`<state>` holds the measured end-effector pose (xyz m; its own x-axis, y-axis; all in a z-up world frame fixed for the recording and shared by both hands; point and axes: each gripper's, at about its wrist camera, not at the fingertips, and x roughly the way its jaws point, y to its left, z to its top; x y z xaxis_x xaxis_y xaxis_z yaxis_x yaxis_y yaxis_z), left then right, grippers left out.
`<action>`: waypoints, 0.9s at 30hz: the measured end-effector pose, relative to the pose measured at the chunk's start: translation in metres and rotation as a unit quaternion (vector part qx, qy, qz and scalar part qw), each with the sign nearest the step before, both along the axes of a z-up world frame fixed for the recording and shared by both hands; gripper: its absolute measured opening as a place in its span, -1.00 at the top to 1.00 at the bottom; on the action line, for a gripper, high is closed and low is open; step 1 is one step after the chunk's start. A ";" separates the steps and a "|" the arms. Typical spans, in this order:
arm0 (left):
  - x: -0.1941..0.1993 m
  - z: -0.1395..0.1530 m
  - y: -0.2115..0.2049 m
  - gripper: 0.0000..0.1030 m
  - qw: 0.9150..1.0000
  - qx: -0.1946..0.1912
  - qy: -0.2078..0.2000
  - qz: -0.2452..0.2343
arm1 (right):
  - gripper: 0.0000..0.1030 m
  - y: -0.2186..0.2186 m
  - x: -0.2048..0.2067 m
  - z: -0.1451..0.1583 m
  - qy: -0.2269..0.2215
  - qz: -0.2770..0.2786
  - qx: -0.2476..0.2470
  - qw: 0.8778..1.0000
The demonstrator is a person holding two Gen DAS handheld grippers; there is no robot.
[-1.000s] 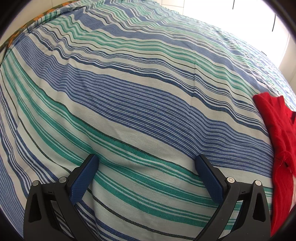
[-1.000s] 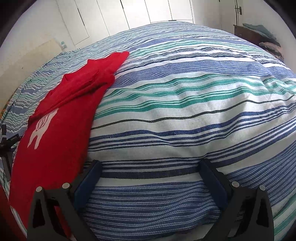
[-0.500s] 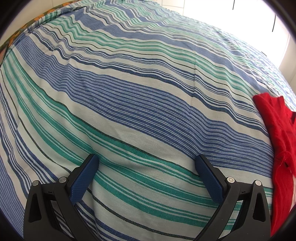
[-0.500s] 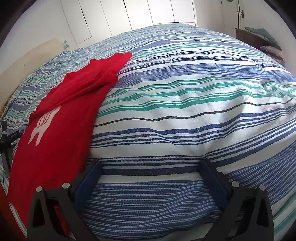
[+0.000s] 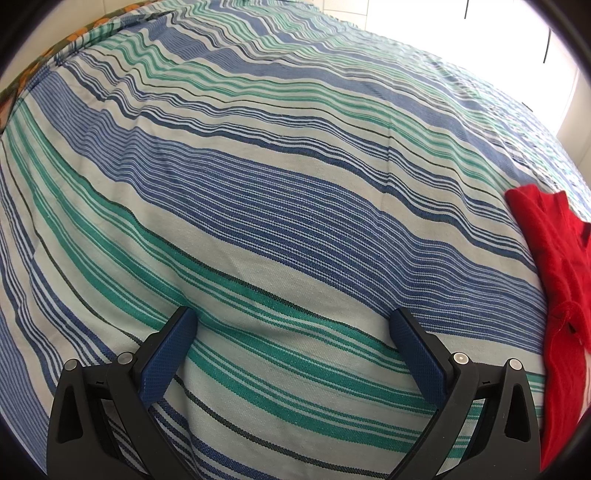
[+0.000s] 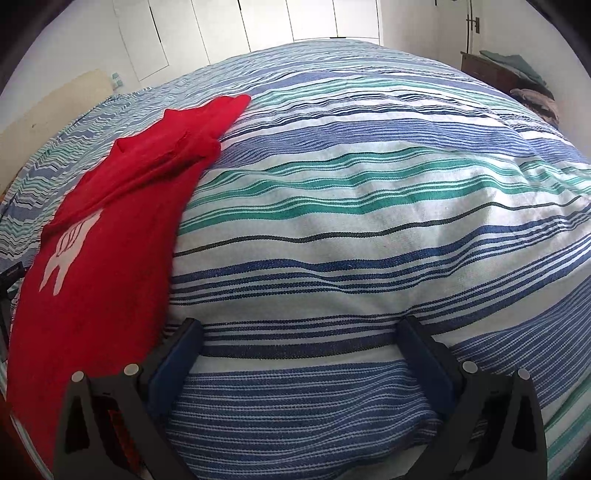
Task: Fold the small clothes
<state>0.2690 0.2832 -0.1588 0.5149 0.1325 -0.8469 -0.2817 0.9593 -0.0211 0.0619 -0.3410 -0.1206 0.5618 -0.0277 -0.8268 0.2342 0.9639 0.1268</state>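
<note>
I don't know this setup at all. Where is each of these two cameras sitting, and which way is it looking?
Left wrist: mounted on the left gripper, looking forward along its two open blue fingers over the striped bedspread; the red garment is at the right edge.
Right wrist: mounted on the right gripper, looking past its open fingers across the bedspread toward white cupboard doors; the garment is on the left.
Shared: the same bedspread and red garment, which lies between the two grippers. No hand shows.
</note>
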 end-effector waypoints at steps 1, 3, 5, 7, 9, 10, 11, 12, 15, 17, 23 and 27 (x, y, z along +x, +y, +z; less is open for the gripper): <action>0.000 0.000 0.000 -0.99 1.000 0.000 0.000 0.000 | -1.00 0.000 0.001 0.000 0.001 0.000 0.001 1.000; 0.000 0.000 0.000 -0.99 1.000 0.000 0.000 0.000 | -1.00 0.000 0.002 -0.001 0.000 -0.002 0.002 1.000; 0.000 0.000 0.000 -0.99 1.000 0.000 0.000 0.000 | -1.00 0.000 0.001 -0.001 -0.006 -0.003 0.002 1.000; 0.000 0.000 0.000 -0.99 1.000 0.000 0.000 0.000 | -1.00 -0.002 -0.001 -0.001 -0.013 -0.003 0.006 1.000; 0.000 0.000 0.000 -0.99 1.000 0.000 0.000 0.000 | -1.00 -0.004 -0.002 -0.001 -0.016 -0.003 0.008 1.000; 0.000 0.000 0.000 -0.99 1.000 0.000 0.000 0.000 | -1.00 -0.004 -0.003 0.000 -0.017 -0.002 0.010 1.000; 0.000 0.000 0.000 -0.99 1.000 0.000 0.000 0.000 | -1.00 -0.005 -0.003 0.000 -0.018 -0.002 0.011 1.000; 0.000 0.000 0.000 -0.99 1.000 0.000 0.000 0.000 | -1.00 -0.005 -0.003 0.000 -0.019 -0.002 0.012 1.000; 0.000 0.000 0.000 -0.99 1.000 0.000 0.000 0.000 | -1.00 -0.004 -0.005 0.001 -0.022 -0.001 0.011 1.000; 0.000 0.000 0.000 -0.99 1.000 0.000 0.000 0.000 | -1.00 -0.005 -0.006 0.001 -0.025 0.000 0.013 1.000; 0.000 -0.001 0.000 -0.99 1.000 -0.001 -0.002 0.001 | -1.00 -0.009 -0.013 0.002 -0.042 0.003 0.027 0.999; 0.000 -0.001 -0.002 -0.99 1.000 0.005 -0.001 0.001 | -1.00 -0.014 -0.020 0.004 -0.060 0.004 0.050 0.997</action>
